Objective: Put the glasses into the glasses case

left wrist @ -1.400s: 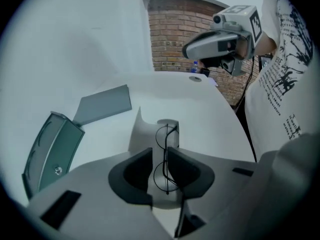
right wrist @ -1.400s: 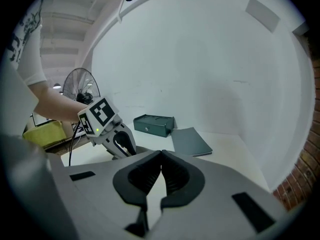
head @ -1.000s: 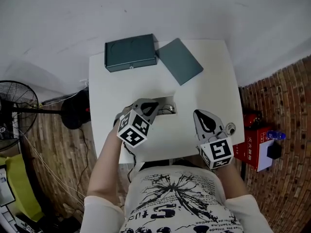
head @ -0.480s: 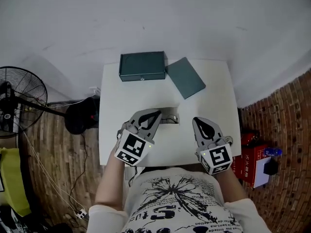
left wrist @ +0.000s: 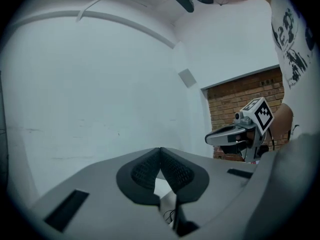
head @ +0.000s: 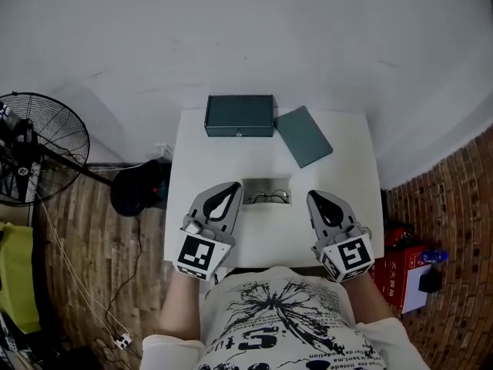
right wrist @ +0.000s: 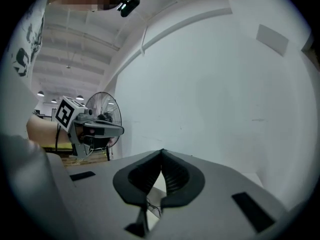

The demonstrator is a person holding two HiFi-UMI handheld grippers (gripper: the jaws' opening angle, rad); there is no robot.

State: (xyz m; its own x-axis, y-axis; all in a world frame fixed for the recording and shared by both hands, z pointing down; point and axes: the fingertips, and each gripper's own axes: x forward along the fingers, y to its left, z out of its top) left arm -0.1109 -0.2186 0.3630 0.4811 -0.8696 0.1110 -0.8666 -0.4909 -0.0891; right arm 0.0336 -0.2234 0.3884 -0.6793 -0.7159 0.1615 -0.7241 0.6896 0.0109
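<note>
The glasses lie on a small grey pad in the middle of the white table. At the table's far edge stands the closed dark green glasses case, with a flat grey-green piece to its right. My left gripper is shut and empty, just left of the glasses. My right gripper is shut and empty too, just right of them. In the left gripper view the pads meet; the right gripper view shows the same. Each gripper view shows the other gripper.
A standing fan and its black base are on the floor to the left of the table. A red box sits on the floor at the right. A white wall runs behind the table.
Both grippers have drawn back toward the person. The left gripper, which covered the left part of the glasses, has moved off them, so the glasses now show whole between the two grippers.
</note>
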